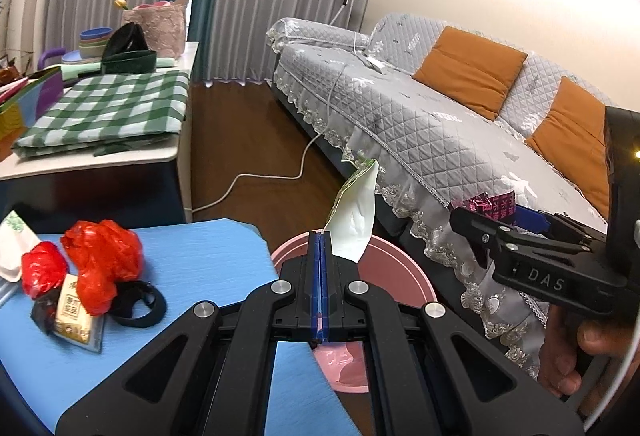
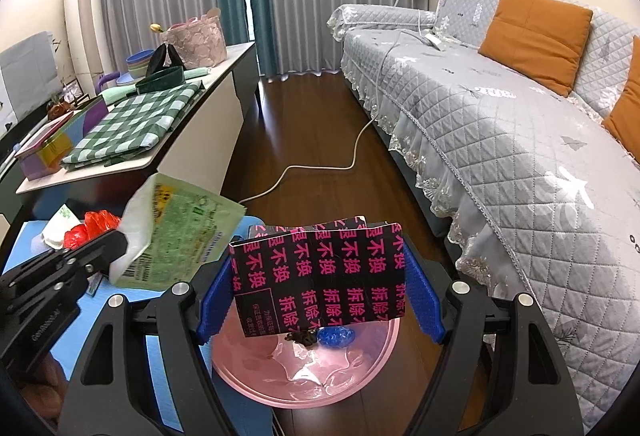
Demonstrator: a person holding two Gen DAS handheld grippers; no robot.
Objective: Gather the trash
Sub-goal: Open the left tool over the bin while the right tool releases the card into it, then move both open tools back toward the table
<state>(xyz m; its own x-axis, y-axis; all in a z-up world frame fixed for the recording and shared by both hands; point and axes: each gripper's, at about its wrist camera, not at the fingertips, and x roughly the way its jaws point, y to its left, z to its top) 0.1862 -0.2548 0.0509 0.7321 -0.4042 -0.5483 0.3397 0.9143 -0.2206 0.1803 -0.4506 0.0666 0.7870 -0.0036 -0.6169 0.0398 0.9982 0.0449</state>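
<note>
My left gripper (image 1: pixel 320 236) is shut on the bottom edge of a white and green pouch wrapper (image 1: pixel 356 220), which sticks up over the pink bin (image 1: pixel 394 268). In the right wrist view the same pouch (image 2: pixel 176 228) hangs from that left gripper (image 2: pixel 116 240) beside the bin. My right gripper (image 2: pixel 320 256) holds a black box with pink characters (image 2: pixel 320 272) between its blue pads, above the pink bin (image 2: pixel 304 368). A blue scrap (image 2: pixel 336 338) and a dark lump lie inside the bin. The right gripper (image 1: pixel 500 216) with the box (image 1: pixel 490 206) also shows in the left wrist view.
On the blue mat (image 1: pixel 192 260) lie red plastic bags (image 1: pixel 100 260), a black ring (image 1: pixel 136 304), a snack packet (image 1: pixel 74 316) and a white tissue pack (image 1: pixel 12 248). A grey sofa (image 2: pixel 500 140) runs along the right. A white cable (image 2: pixel 320 168) crosses the wooden floor. A cabinet carries a green checked cloth (image 2: pixel 132 124).
</note>
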